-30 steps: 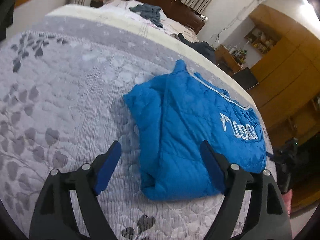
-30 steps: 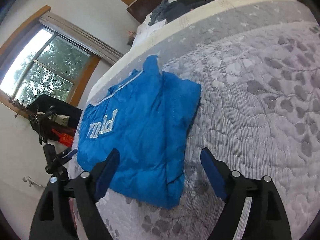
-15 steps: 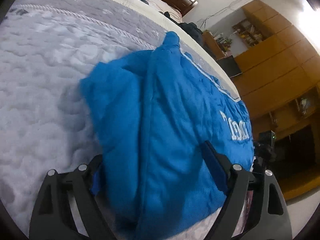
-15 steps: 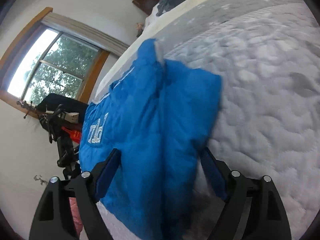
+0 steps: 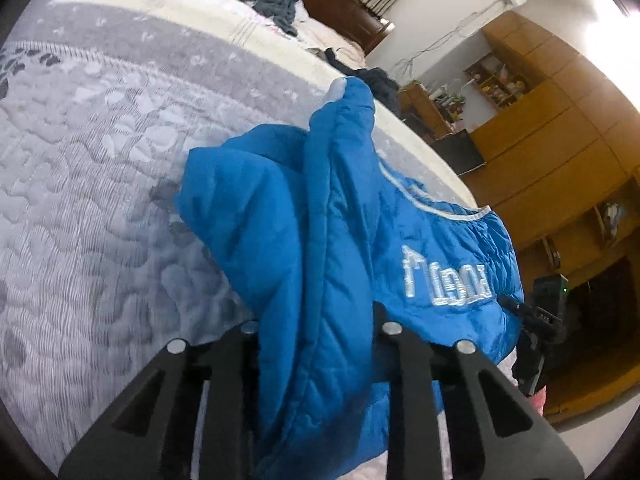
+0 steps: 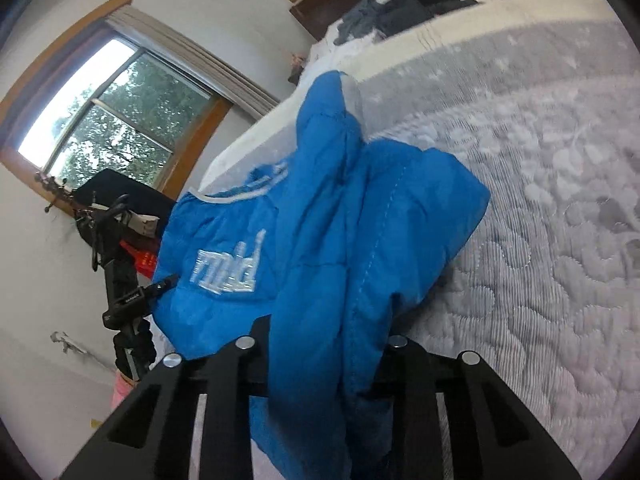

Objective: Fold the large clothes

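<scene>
A blue quilted jacket [image 5: 320, 216] with white lettering lies partly folded on the grey patterned bedspread [image 5: 80, 184]. Its near edge is bunched and lifted off the bed. My left gripper [image 5: 316, 332] is shut on that bunched edge, and the fabric hides its fingertips. In the right wrist view the same jacket [image 6: 312, 216] rises from the bedspread [image 6: 560, 240], with my right gripper [image 6: 320, 344] shut on another part of the near edge. The jacket's white-tipped collar end sticks up at the far side.
Dark clothes [image 5: 276, 4] lie on the far part of the bed by a wooden headboard. Wooden cabinets [image 5: 560, 152] stand to the right. A black tripod stand [image 6: 124, 280] and a window [image 6: 100, 120] are beyond the bed's edge.
Both grippers went from open and apart from the jacket to shut on its near edge. The edge has been gathered and raised off the bedspread.
</scene>
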Demonstrator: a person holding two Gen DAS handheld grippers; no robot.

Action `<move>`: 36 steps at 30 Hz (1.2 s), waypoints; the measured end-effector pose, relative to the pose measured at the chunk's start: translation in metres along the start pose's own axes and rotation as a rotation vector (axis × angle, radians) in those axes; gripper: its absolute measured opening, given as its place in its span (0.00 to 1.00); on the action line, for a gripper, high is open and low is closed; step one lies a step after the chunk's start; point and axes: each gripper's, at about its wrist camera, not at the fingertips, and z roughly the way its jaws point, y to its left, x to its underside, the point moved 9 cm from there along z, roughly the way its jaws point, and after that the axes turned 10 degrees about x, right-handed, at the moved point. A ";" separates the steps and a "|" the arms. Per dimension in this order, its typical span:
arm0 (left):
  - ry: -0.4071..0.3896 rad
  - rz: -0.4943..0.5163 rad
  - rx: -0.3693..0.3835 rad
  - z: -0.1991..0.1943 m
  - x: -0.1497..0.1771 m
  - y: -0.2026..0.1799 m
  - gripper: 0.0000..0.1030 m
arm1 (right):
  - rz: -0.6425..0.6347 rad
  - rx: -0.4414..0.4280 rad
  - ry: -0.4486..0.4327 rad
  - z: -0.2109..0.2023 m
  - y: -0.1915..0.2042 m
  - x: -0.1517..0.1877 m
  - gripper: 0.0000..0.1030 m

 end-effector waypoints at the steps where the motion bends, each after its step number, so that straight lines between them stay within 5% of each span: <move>1: 0.000 0.005 0.011 -0.003 0.002 -0.006 0.19 | -0.003 -0.004 -0.005 -0.008 0.003 0.001 0.26; 11: 0.005 0.108 0.106 -0.054 0.075 -0.089 0.19 | -0.065 0.002 -0.044 -0.106 0.025 0.057 0.26; 21: 0.074 0.088 0.098 -0.046 0.168 -0.062 0.22 | -0.011 0.035 -0.009 -0.119 -0.019 0.131 0.29; 26: 0.069 -0.041 0.156 -0.030 0.178 -0.021 0.33 | 0.121 0.030 0.053 -0.083 -0.065 0.151 0.37; 31: 0.060 -0.008 0.136 -0.023 0.176 -0.018 0.40 | 0.154 -0.007 0.047 -0.074 -0.079 0.157 0.43; 36: 0.064 -0.011 0.086 -0.039 0.169 -0.026 0.43 | 0.107 0.128 -0.007 -0.096 -0.088 0.154 0.60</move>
